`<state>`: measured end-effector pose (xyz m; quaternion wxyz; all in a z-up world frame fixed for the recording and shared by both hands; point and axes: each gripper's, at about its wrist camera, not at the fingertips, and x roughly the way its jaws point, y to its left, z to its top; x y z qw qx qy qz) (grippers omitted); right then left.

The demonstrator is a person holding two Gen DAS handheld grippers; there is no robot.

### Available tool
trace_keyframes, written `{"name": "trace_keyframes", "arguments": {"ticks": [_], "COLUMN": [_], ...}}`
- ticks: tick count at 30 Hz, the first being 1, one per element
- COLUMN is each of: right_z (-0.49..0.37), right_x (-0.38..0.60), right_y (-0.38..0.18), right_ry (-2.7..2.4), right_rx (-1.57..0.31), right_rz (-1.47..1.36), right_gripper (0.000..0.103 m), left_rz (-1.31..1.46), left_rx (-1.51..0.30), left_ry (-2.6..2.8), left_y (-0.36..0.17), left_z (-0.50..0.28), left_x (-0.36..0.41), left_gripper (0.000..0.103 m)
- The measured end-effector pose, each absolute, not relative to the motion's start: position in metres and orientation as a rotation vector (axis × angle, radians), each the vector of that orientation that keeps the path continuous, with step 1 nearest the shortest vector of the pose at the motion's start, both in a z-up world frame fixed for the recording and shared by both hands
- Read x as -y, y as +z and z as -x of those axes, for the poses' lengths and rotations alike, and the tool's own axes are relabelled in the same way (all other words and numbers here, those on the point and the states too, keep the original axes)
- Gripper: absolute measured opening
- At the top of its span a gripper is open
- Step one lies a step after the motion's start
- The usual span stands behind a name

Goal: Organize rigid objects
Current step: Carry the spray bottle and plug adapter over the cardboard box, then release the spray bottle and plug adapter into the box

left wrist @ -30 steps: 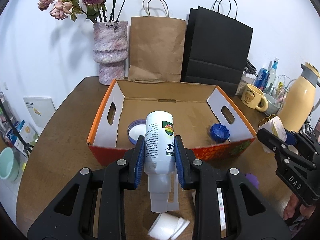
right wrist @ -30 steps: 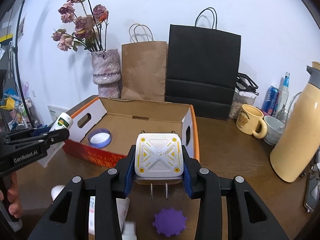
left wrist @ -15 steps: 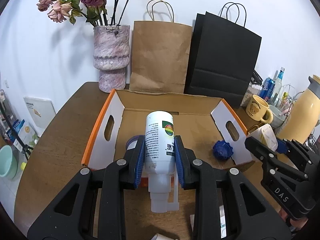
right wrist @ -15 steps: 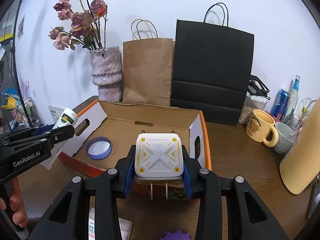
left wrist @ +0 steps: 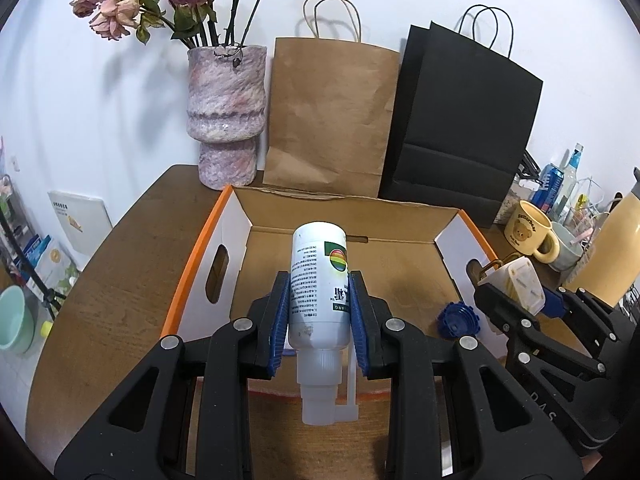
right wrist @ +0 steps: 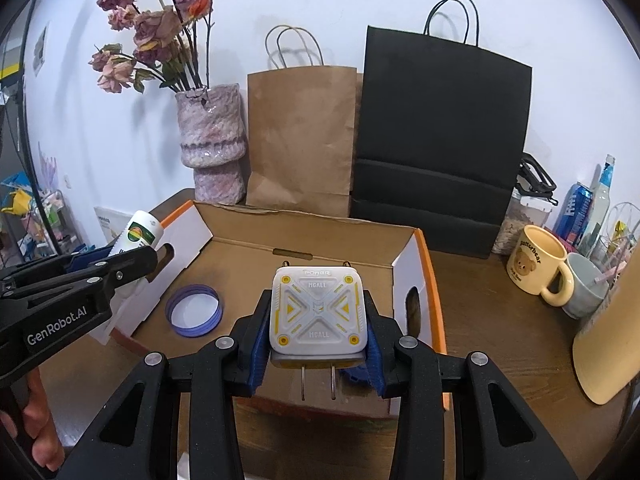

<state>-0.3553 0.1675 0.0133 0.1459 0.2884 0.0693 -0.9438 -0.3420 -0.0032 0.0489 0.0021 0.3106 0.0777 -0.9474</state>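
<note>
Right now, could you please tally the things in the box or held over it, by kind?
Bottle: 1
Charger: 1
Lids: 2, a purple ring lid and a blue cap
Total: 4

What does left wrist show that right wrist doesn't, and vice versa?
Left wrist only: the blue ridged cap on the box floor, right side, and a mint bowl off the table's left edge.

Right wrist only: the purple-rimmed lid lying on the box floor and the charger's two prongs.

Both: the cardboard box, the white pump bottle clamped in the left gripper jaws, the white-and-yellow charger clamped in the right gripper, vase, paper bags, bear mug.
</note>
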Motion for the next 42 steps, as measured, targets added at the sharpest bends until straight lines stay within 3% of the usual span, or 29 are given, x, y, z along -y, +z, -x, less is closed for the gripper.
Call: {"name": "trace_keyframes", "arguments": {"ticks": [38,40,42], "right_z": [0.415,0.417,0.418], "right_x": [-0.162,-0.162,-0.162], "right_y": [-0.027,-0.029,-0.029], "right_ry": [-2.659,-2.655,-2.664], "right_rx": [-0.281,-0.287,-0.288], "right_rz": [-0.993,-1.012,-1.019], "right_gripper": [0.044,0.044,0.055], "left_rz": [-1.052,-1.035,-1.009], "left_rx": [-0.132,-0.139,-0.136], "left_ry": [-2.903,-2.907,-2.894], "left_y": [0.021,0.023,0.025], "left_z": [0.398,0.397,0.395], "left_x": [0.014,0.015,0.016], "left_gripper": [0.025,0.037,0.08]}}
